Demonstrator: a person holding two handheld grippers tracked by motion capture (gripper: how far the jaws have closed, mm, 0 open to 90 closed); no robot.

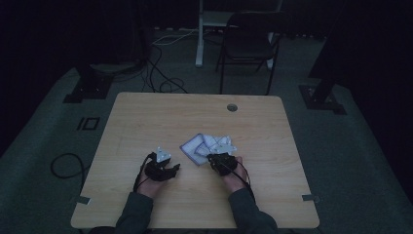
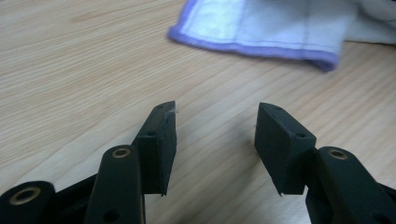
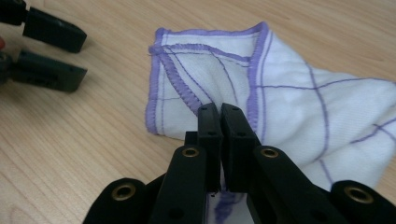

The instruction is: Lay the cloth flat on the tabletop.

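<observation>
Now we see the wooden table [image 1: 146, 122] carrying a white cloth with purple stitching [image 3: 299, 107], lying just right of centre. At five o'clock of the cloth, our right gripper [image 3: 219, 112] has its jaws pinched shut on the cloth's edge. At nine o'clock of it, our left gripper [image 2: 215, 126] rests with jaws apart, holding nothing.
</observation>
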